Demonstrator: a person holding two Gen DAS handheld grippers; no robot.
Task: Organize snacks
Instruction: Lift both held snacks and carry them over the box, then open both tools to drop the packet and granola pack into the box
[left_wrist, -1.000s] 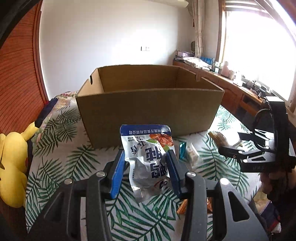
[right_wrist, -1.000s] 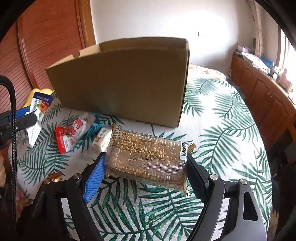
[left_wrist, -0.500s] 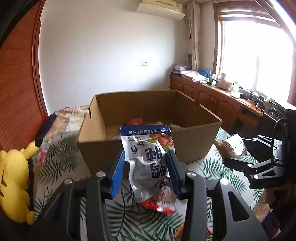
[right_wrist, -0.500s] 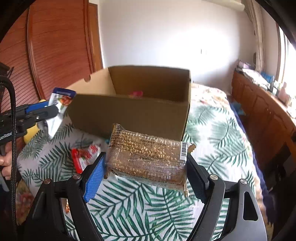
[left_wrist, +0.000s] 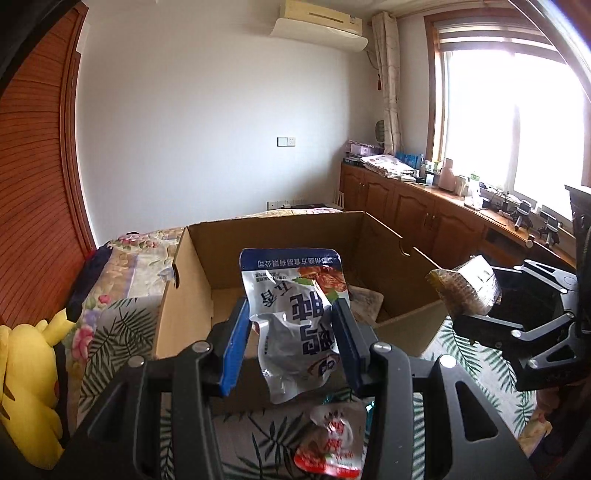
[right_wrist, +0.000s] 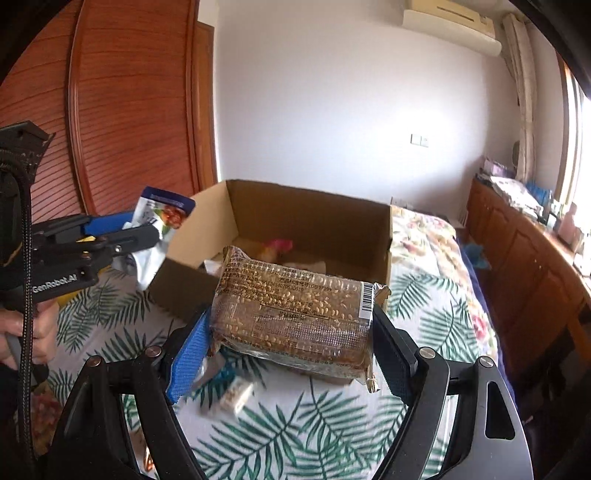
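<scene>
Left gripper (left_wrist: 291, 343): clenched on a silver snack pouch (left_wrist: 295, 321) with a blue top band and printed Chinese characters. The blue pads press the pouch's two side edges; the pouch stands upright between them, its lower part crumpled. It is held above the near wall of the open cardboard box (left_wrist: 192, 295), with its top over the box opening. In the right wrist view the same gripper (right_wrist: 147, 236) enters from the left, the pouch (right_wrist: 162, 221) at the box's near left corner.

Right gripper (right_wrist: 288, 347): clenched on a clear-wrapped brick of seed or grain bars (right_wrist: 295, 310), grasped lengthwise across its two ends, barcode at the right end. The brick is raised off the bedspread, in front of the box's (right_wrist: 314, 210) near wall. In the left wrist view this gripper (left_wrist: 476, 295) holds the brick (left_wrist: 465, 291) just beside the box's right near corner.

Box contents: a pink-red item (right_wrist: 279, 245) and pale wrappers on the floor; details unclear.

On the palm-leaf bedspread (right_wrist: 436, 325): a red and white pouch (left_wrist: 332, 443) below the left gripper, and a small white packet (right_wrist: 236, 397), blurred, below the right gripper. A yellow plush toy (left_wrist: 26, 373) lies at the bed's left edge.
</scene>
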